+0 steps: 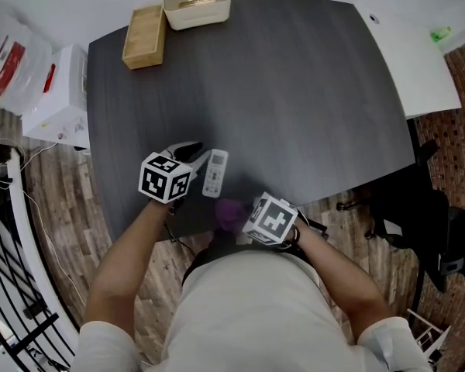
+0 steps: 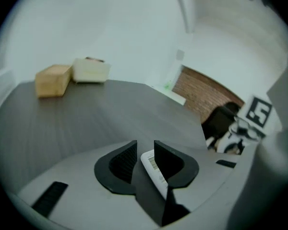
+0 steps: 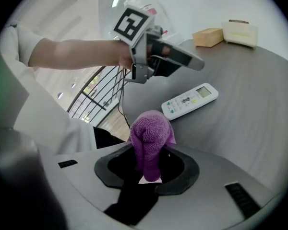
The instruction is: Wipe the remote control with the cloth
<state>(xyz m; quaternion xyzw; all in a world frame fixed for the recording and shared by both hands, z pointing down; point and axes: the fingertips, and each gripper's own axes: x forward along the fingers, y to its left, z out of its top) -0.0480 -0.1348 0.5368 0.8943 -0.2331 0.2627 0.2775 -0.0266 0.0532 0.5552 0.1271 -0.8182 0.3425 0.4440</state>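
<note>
The right gripper (image 3: 149, 169) clamps the bunched purple cloth (image 3: 151, 131) just short of the white remote control (image 1: 215, 173) — flat on the tabletop (image 1: 294, 91) — ready to wipe, while the left gripper (image 1: 195, 152), jaws narrowly apart and empty, hovers beside the remote control, probably to steady it.

Your L gripper (image 1: 194, 152) sits left of centre in head view, jaws a narrow gap apart, gripping nothing. R gripper (image 3: 151, 159) at lower centre, jaws clamped on the cloth (image 3: 151, 128). Both forearms bare, reaching up-frame from the bottom edge.
</note>
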